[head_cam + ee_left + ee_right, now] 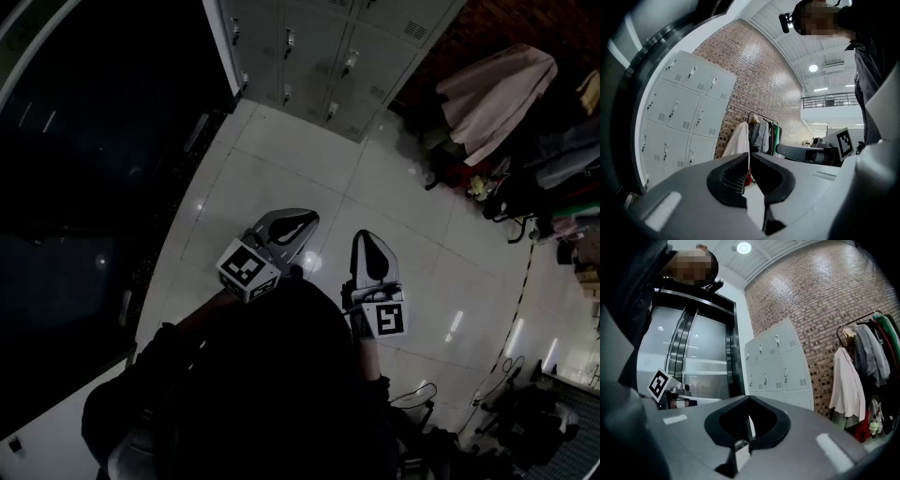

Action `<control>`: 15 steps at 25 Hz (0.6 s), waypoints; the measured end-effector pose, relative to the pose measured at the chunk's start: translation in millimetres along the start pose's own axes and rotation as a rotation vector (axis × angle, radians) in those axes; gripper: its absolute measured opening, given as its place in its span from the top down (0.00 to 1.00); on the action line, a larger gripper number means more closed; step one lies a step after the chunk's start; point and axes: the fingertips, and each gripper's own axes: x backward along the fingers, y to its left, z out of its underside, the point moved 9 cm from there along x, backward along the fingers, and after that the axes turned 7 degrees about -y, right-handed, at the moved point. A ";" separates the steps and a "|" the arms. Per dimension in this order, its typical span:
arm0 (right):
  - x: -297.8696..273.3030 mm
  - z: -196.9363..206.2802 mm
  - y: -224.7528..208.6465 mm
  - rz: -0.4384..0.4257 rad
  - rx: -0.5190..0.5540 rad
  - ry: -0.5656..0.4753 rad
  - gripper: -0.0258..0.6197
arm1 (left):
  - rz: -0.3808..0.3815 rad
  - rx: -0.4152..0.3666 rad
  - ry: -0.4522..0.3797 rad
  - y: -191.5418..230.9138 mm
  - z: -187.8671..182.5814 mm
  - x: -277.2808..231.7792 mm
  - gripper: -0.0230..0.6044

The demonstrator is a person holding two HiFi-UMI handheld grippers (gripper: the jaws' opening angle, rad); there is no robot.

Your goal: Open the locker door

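Both claws first: left gripper (309, 221) and right gripper (366, 238), held side by side close to my body, each with its jaws pressed together and nothing between them.

Item two: lockers (319, 56), a grey metal bank against the brick wall (825, 301), well apart from me across the tiled floor (281, 159); every door I can see is closed.

Item three: latch handles (785, 375), small, one on each door near its edge.

Handling, by my judgement: a thin sheet-steel door, light, stiff, swinging on hinges, with a smooth painted face too slippery to pinch. Take hold at the latch, jaws around it, then pull along the door's arc. Which door is meant, I cannot tell.
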 end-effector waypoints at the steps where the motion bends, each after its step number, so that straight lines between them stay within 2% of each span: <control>1: -1.7 0.0 0.0 0.000 0.001 -0.001 0.96 | 0.000 0.000 0.000 1.4 -0.3 -0.3 0.93; 8: -27.5 4.6 -3.3 0.000 0.015 0.011 0.96 | 0.002 0.008 0.000 23.7 -4.6 -4.1 0.93; 15: -102.3 -4.9 -32.3 0.014 0.090 -0.011 0.96 | -0.005 0.022 -0.010 69.2 -14.6 -12.9 0.93</control>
